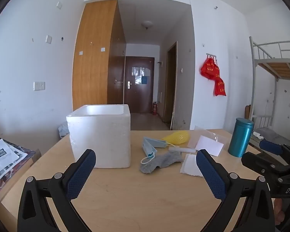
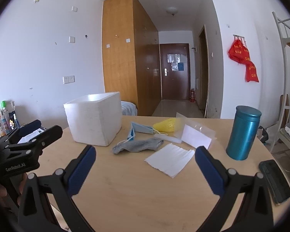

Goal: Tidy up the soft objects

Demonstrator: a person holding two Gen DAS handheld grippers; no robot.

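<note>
A pale wooden table stands in a white-walled room with a tall wooden wardrobe and a dark door down the hall. On it, an open white foam box sits at the left. Just right of it lies a grey sock, long axis across the table, what looks like its toe pointing towards the box, a blue face mask touching it behind. Both the left gripper and right gripper hover with jaws wide apart, empty.
</note>
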